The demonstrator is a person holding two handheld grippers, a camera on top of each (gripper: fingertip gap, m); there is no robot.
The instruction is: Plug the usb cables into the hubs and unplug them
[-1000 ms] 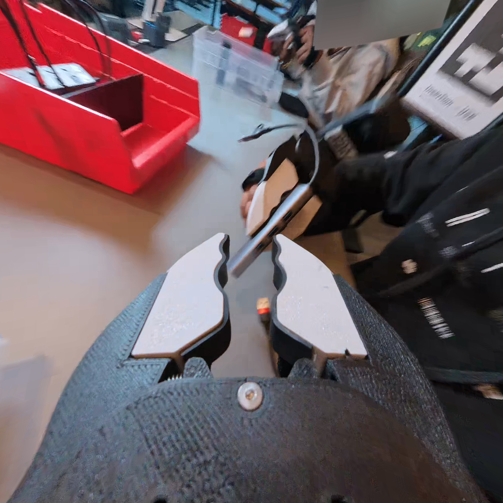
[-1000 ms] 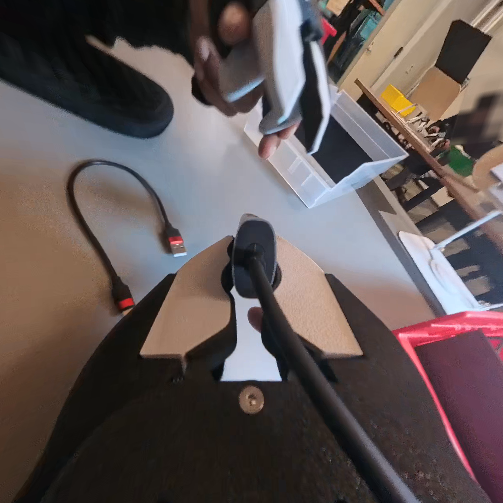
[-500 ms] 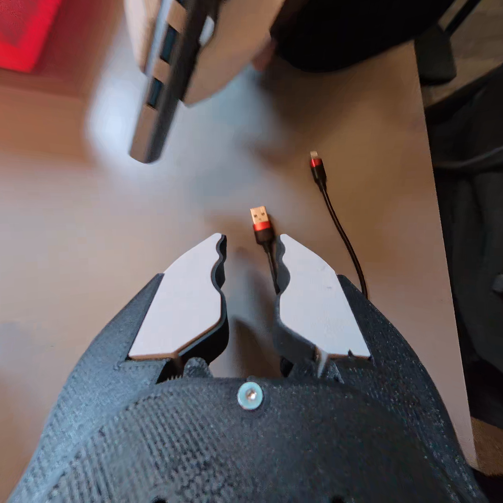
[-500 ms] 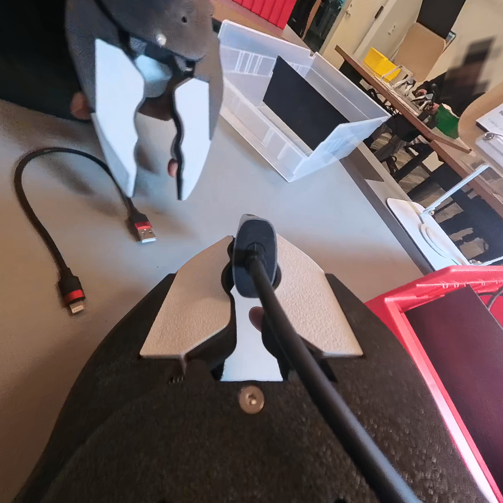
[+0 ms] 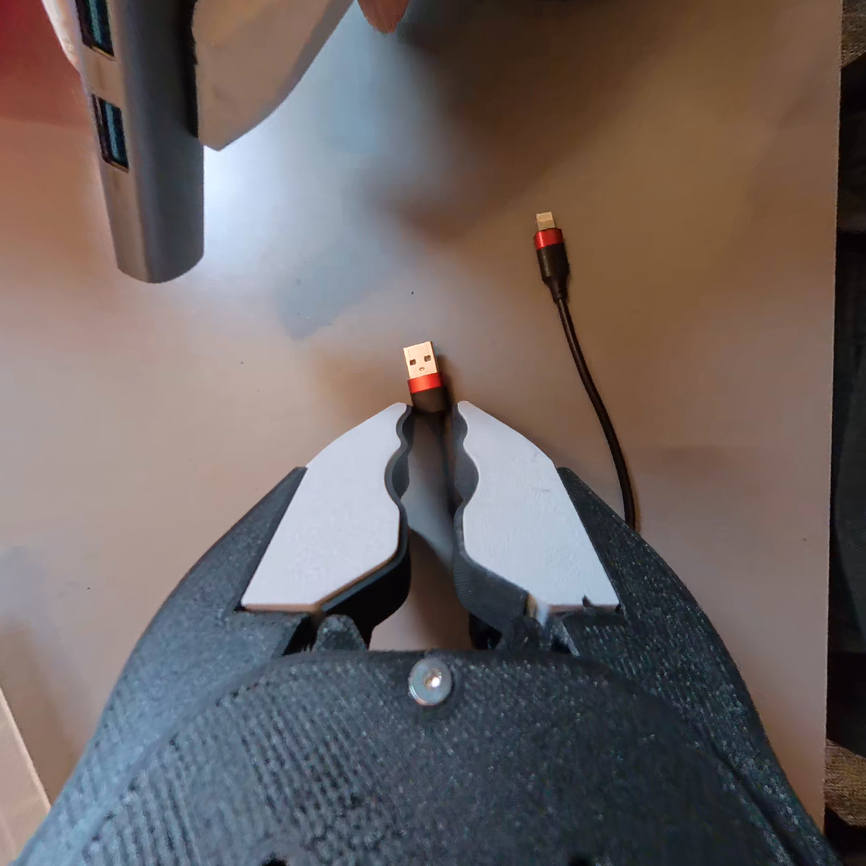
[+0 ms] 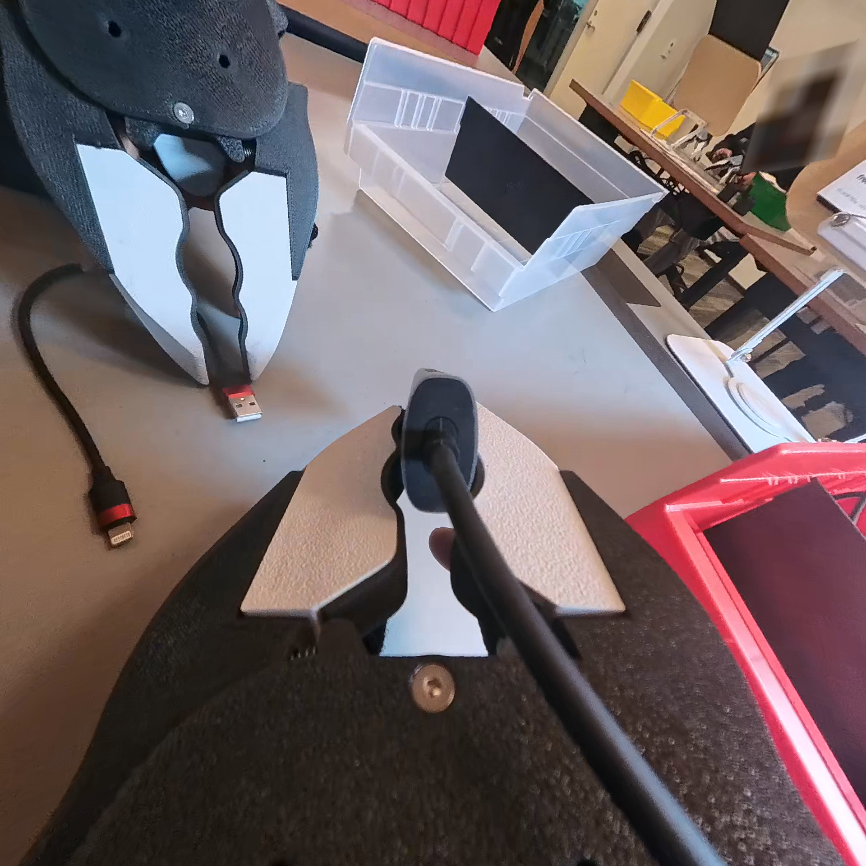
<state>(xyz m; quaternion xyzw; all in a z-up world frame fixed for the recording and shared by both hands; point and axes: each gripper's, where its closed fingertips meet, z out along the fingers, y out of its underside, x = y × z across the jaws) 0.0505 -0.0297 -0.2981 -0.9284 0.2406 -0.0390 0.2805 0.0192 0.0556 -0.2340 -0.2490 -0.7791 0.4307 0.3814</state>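
A black USB cable (image 5: 600, 412) with red collars lies on the table. My left gripper (image 5: 431, 407) stands tip-down on the table, its jaws closed on the black shell of the cable's USB-A plug (image 5: 421, 370), whose metal end sticks out past the tips. The right wrist view shows the same grip (image 6: 227, 375) and plug (image 6: 243, 405). The cable's small-connector end (image 5: 548, 239) lies free to the right. My right gripper (image 6: 438, 412) is shut on a grey hub (image 6: 440, 450), whose black lead runs back toward the camera. The hub (image 5: 150, 164) hangs above the table, blue ports showing.
A clear plastic bin (image 6: 492, 243) with a black card in it stands at the table's far side. A red bin (image 6: 703, 515) is close on the right of the right gripper. The table's edge (image 5: 839, 421) runs just right of the cable. A white lamp base (image 6: 731, 375) sits beyond.
My left gripper has come down over the USB-A plug and its jaws have narrowed onto it. The right gripper still holds the hub, which has shifted a little to the left above the table.
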